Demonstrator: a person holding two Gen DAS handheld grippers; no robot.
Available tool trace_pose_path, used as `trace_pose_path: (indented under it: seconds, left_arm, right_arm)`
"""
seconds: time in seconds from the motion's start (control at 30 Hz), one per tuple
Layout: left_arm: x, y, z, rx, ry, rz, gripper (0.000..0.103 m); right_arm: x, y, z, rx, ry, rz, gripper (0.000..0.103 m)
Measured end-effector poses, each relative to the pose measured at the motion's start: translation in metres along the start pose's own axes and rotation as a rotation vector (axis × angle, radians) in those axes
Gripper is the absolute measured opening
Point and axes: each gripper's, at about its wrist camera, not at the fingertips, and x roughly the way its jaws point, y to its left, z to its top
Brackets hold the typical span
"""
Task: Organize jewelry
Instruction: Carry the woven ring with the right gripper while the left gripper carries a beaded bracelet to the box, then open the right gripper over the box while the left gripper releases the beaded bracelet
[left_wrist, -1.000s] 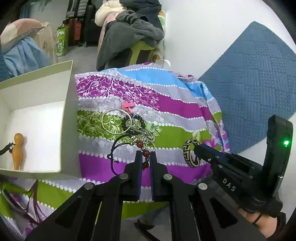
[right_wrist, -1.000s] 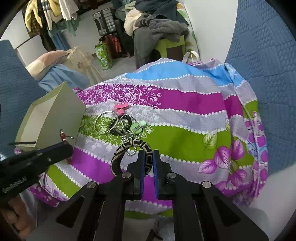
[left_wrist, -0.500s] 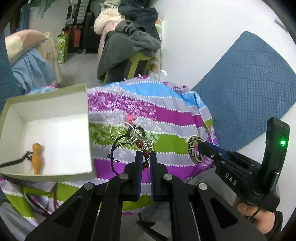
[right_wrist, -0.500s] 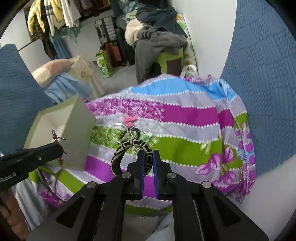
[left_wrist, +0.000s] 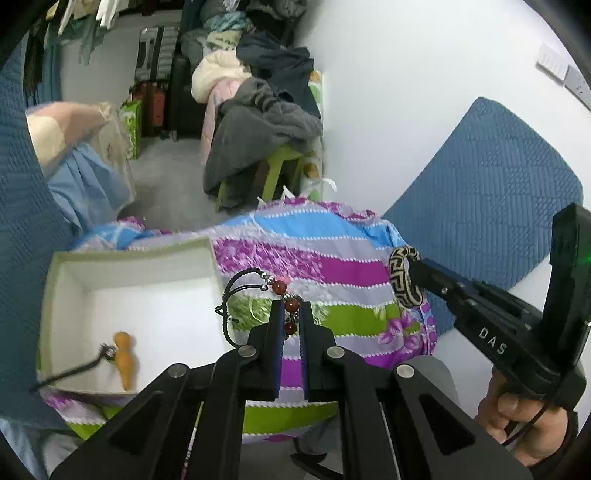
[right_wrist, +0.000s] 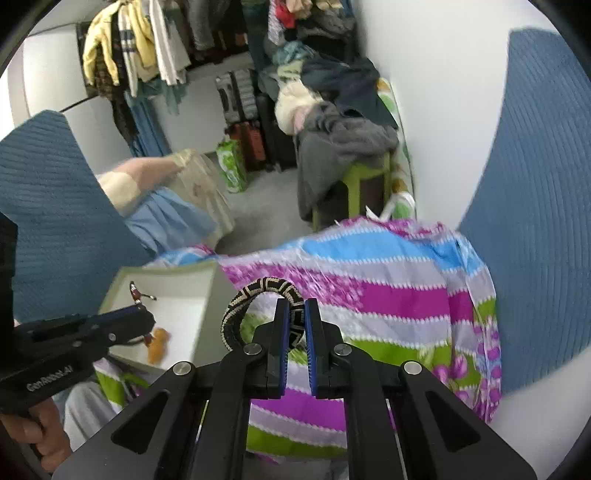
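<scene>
Left claw (left_wrist: 291, 325) was clenched on a red-beaded cord bracelet (left_wrist: 284, 295), held above the striped cloth (left_wrist: 343, 266). Right claw (right_wrist: 296, 325) gripped a woven bangle (right_wrist: 255, 295). The white box (left_wrist: 129, 258) sat at nine o'clock.

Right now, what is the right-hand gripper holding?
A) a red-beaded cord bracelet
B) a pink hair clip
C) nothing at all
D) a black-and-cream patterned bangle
D: the right gripper is shut on the black-and-cream patterned bangle, held up above the striped cloth, while the red-beaded cord bracelet sits in the left gripper.
</scene>
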Motion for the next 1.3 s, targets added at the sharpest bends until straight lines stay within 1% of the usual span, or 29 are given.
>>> trace_pose_path:
  seconds: [0.33,0.43,0.6,0.73,1.0,1.07,1.3]
  left_arm:
    - [-0.042,0.049,0.017,-0.014,-0.058,0.077,0.006]
    - [-0.049,0.065,0.016,-0.028,-0.063,0.090,0.006]
    - [-0.053,0.095,0.009,-0.044,-0.055,0.120,0.006]
    - [-0.047,0.127,0.002,-0.095,-0.047,0.158,0.006]
    - [-0.020,0.177,-0.018,-0.140,0.001,0.193,0.006]
    - [-0.014,0.185,-0.022,-0.139,0.010,0.210,0.006]
    - [0.014,0.214,-0.035,-0.148,0.065,0.218,0.006]
  right_arm:
    - [0.006,0.054,0.031,-0.049,-0.048,0.067,0.006]
    - [0.014,0.072,0.031,-0.072,-0.045,0.084,0.006]
    - [0.041,0.101,0.025,-0.088,-0.008,0.125,0.006]
    - [0.064,0.124,0.012,-0.123,0.036,0.169,0.007]
    - [0.104,0.131,-0.010,-0.126,0.118,0.148,0.007]
    - [0.112,0.133,-0.018,-0.132,0.130,0.135,0.007]
    - [0.132,0.138,-0.036,-0.149,0.187,0.122,0.007]
